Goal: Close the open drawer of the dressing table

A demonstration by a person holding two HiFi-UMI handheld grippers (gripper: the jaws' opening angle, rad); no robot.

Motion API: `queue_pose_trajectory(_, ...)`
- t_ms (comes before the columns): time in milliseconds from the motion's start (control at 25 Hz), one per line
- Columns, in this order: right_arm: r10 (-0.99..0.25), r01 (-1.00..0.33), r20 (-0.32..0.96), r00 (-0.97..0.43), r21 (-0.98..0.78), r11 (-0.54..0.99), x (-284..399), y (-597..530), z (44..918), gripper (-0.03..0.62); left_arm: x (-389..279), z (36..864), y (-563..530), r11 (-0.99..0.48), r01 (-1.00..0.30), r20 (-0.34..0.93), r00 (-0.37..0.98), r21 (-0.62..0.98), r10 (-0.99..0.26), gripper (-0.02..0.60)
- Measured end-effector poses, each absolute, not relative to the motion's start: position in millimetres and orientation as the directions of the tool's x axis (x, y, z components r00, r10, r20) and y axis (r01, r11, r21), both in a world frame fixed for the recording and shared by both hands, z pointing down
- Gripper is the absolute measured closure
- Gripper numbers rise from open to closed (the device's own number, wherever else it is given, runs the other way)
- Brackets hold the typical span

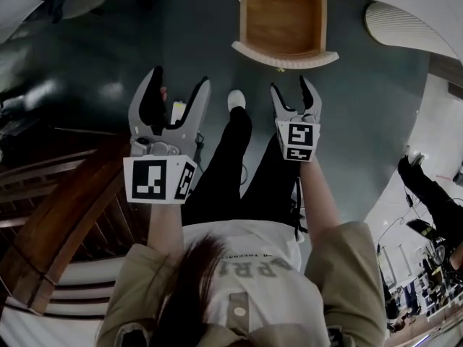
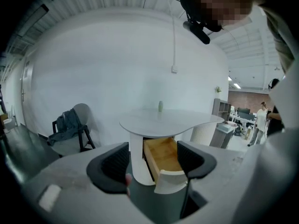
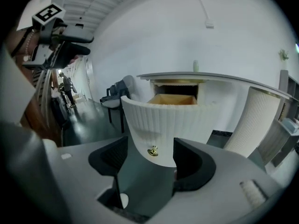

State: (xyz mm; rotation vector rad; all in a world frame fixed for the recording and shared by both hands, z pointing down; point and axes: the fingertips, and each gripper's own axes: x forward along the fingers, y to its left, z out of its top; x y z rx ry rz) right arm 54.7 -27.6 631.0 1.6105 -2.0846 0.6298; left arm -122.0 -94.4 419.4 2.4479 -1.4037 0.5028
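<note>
The dressing table's drawer (image 1: pixel 283 26) stands pulled out, its wooden inside showing behind a curved white ribbed front (image 3: pixel 163 125) with a small brass knob (image 3: pixel 153 151). The drawer (image 2: pixel 162 157) hangs under the white tabletop (image 2: pixel 168 118). My right gripper (image 1: pixel 296 92) is open just short of the drawer front, with the knob between its jaws in the right gripper view (image 3: pixel 148 164). My left gripper (image 1: pixel 176 87) is open and empty, held further back and to the left (image 2: pixel 152 164).
A person's legs and white shoe (image 1: pixel 236 100) stand between the grippers on the dark floor. A chair with draped clothing (image 2: pixel 70 125) sits left of the table. A small vase (image 2: pixel 160 106) stands on the tabletop. A ribbed white column (image 3: pixel 254 120) stands at right; wooden stairs (image 1: pixel 65 215) at left.
</note>
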Motion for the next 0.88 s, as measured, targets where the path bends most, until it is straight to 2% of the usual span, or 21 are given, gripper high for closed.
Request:
queue_pose_trajectory(360,-0.74,-0.965,0.629,-0.24,-0.071,0.252,47,-35,666,0.287,-108,428,-95,-0.51,-0.858,0.407,0.49,0.068,-0.771,0.242)
queue_pose_trajectory(520,-0.734,-0.963,0.635,-0.24,-0.064,0.26,45,-44,678,0.319,-106,433,-99,-0.509,-0.859,0.409,0.484,0.055,-0.774,0.242)
queue_pose_trajectory(880,-0.717,-0.967,0.657,-0.232,-0.079,0.241,40,-47,697,0.345,-115,438,-98,-0.473,-0.878,0.379,0.463,0.072,-0.801,0.242)
